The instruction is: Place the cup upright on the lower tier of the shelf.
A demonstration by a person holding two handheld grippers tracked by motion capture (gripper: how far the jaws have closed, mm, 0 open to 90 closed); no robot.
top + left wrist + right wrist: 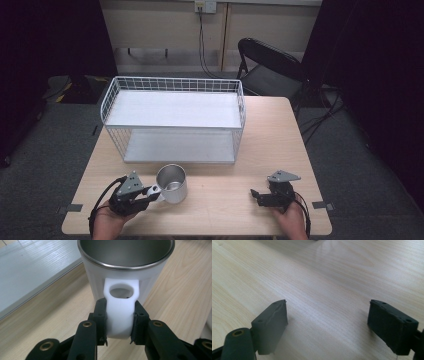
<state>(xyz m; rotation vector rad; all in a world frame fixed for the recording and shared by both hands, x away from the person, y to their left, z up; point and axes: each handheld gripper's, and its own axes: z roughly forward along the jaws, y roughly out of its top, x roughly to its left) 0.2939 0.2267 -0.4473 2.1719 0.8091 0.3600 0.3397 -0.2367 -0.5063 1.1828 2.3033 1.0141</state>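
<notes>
Left tool (119, 322) clamped on white handle (120, 310) of steel mug (172, 183); mug held upright at near-left of desk (280, 135), mouth up, long axis vertical, handle pointed back toward left hand; right tool (328, 325) seen with jaws apart, nothing between, resting well apart at near-right; wire shelf rack (172, 120) seen just beyond mug, open front faced toward it; left tool judged nearer.

The left gripper (150, 191) is clamping its jaws against both sides of a handle (120, 312), pointing right. The right gripper (256, 194) is resting low with jaws spread wide apart, gripping nothing, pointing left. Both hands are entering from the near edge.
</notes>
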